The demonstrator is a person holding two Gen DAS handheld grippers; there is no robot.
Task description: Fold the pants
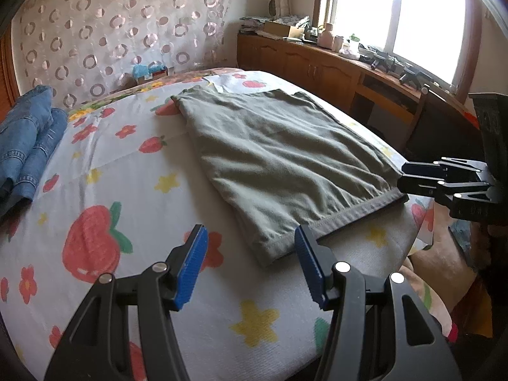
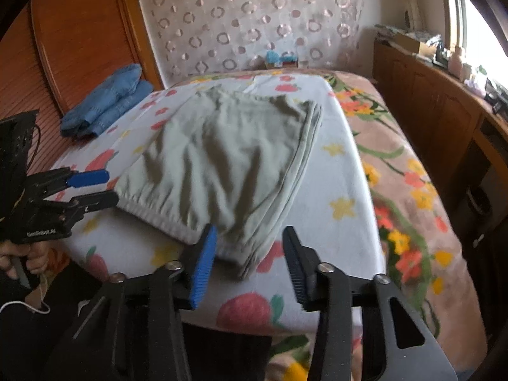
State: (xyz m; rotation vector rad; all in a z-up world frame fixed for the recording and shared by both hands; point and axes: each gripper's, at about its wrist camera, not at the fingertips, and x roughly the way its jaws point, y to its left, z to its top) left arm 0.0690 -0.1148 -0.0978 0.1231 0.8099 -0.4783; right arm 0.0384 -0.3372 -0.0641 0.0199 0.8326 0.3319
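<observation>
Grey-green pants [image 1: 279, 158] lie folded flat on the flowered bed sheet [image 1: 133, 165], waistband toward me. They also show in the right wrist view [image 2: 222, 158]. My left gripper [image 1: 250, 266] is open and empty, its jaws just short of the waistband's near left corner. My right gripper [image 2: 249, 266] is open and empty, just short of the waistband's right corner. In the left wrist view the right gripper [image 1: 419, 176] sits at the waistband's right end. In the right wrist view the left gripper [image 2: 101, 189] sits at its left end.
Folded blue jeans [image 1: 28, 146] lie at the bed's far left, also in the right wrist view [image 2: 108, 101]. A wooden cabinet [image 1: 317, 66] with clutter runs under the window at right. A patterned curtain [image 1: 120, 28] hangs behind the bed. The bed's near edge is just below the grippers.
</observation>
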